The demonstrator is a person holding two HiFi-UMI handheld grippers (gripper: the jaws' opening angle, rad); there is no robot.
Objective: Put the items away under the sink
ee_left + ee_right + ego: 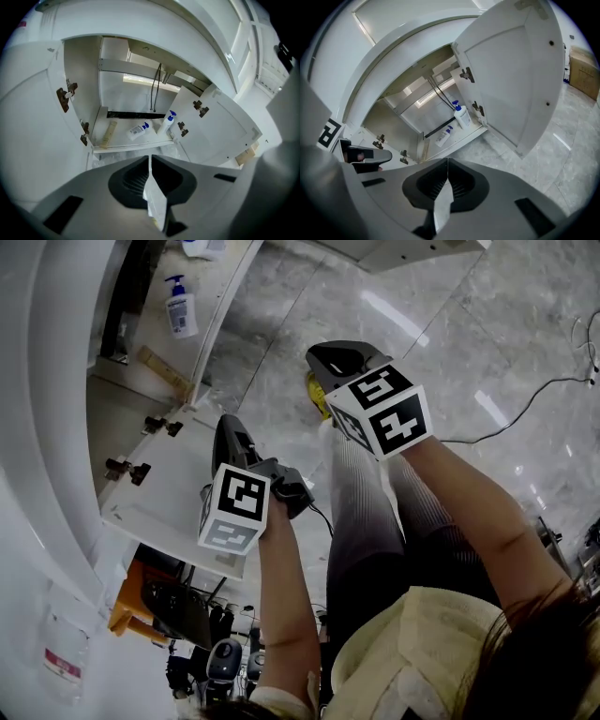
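Three items lay inside the cabinet point(123, 146) under the sink: an upright pump bottle point(167, 123), a second bottle point(138, 131) on its side just beside it, and a beige tube point(109, 133) nearer the left wall. Its doors point(225, 123) stood wide open for access. The left tongs point(149, 157) and the right tongs point(448, 160) were pressed together on nothing, short of the opening, so the stowing looked largely done.
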